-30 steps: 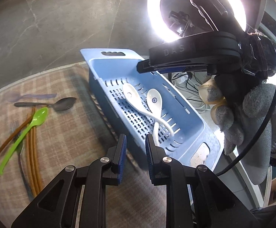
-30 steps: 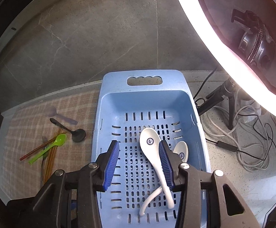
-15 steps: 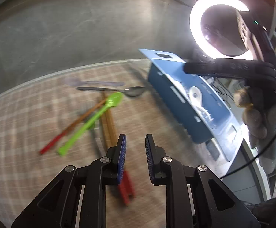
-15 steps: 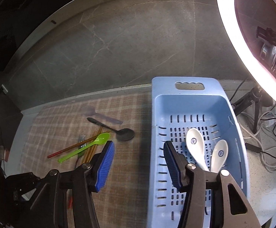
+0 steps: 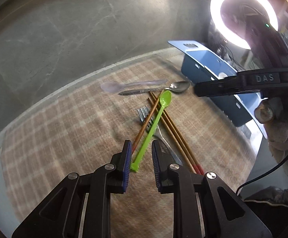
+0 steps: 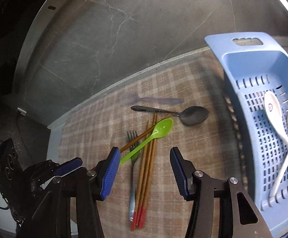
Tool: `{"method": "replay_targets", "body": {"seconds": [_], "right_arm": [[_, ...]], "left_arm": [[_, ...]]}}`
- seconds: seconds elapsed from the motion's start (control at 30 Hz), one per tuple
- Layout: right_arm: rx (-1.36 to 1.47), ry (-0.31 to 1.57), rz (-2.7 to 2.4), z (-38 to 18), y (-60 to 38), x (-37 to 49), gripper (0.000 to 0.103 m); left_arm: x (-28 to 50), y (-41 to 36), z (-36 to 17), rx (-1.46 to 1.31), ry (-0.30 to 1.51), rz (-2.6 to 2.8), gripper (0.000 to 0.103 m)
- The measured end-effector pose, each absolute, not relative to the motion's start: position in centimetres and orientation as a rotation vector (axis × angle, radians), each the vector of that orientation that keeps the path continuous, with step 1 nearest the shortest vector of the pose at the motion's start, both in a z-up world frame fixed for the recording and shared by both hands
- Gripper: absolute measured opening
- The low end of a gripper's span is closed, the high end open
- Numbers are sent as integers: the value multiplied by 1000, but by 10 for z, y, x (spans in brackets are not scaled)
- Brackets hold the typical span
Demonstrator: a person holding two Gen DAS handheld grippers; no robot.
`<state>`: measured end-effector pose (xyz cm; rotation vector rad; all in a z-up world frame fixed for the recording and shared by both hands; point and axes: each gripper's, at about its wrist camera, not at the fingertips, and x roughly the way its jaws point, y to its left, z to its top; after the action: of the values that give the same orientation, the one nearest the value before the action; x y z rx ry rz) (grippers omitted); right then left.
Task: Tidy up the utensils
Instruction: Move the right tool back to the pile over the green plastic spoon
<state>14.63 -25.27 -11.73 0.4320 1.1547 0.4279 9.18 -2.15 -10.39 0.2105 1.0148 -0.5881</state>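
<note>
A grey stone-look wall [image 6: 108, 45] with pale veins ran behind the counter. A beige-and-brown checked cloth mat [image 6: 193, 142] covered the work surface, with a pale grey counter edge [image 6: 124, 81] along the wall. A lit white ring light [image 5: 243, 13] glared at upper right. A dark corner [image 6: 3, 19] sat on the far left.

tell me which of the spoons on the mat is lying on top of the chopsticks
The green plastic spoon. Its handle crosses over the chopsticks and the fork, while the dark metal spoon and the translucent spoon lie flat beyond the pile.
</note>
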Motion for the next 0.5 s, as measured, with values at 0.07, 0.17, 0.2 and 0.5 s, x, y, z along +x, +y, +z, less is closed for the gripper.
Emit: {"method": "replay_targets", "body": {"seconds": [0.07, 0.17, 0.2, 0.5], "right_arm": [[478, 1188, 430, -129, -244, 153, 37], [535, 1237, 415, -146, -233, 162, 34], [549, 1250, 409, -152, -229, 165, 33], [608, 1323, 356, -181, -218, 178, 24]], "left_arm": [[102, -24, -110, 246, 1033, -615, 19], [115, -28, -122, 261, 1076, -656, 19], [118, -29, -126, 263, 1089, -664, 19], [133, -38, -144, 282, 1120, -721, 19]]}}
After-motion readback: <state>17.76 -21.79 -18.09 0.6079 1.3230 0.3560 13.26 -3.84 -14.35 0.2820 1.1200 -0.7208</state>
